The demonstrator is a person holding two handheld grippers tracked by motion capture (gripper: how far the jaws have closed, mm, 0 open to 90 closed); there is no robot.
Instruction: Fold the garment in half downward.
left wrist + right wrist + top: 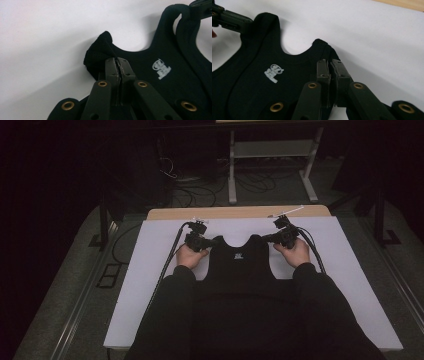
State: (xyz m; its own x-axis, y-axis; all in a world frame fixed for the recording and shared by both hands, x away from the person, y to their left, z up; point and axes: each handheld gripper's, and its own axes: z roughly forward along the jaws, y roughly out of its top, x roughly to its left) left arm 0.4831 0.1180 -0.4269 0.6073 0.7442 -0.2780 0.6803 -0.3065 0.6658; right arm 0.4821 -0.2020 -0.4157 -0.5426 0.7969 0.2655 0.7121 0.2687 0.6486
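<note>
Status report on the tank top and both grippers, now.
Left gripper shut on left shoulder strap. Right gripper shut on right shoulder strap. Black tank top flat on white table cover. Nothing in the way.

black tank top (pixel 246 262) flat on white surface (pixel 350 270); left hand-held gripper (pixel 209 241), right hand-held gripper (pixel 270 238) pinch shoulder straps.
</note>
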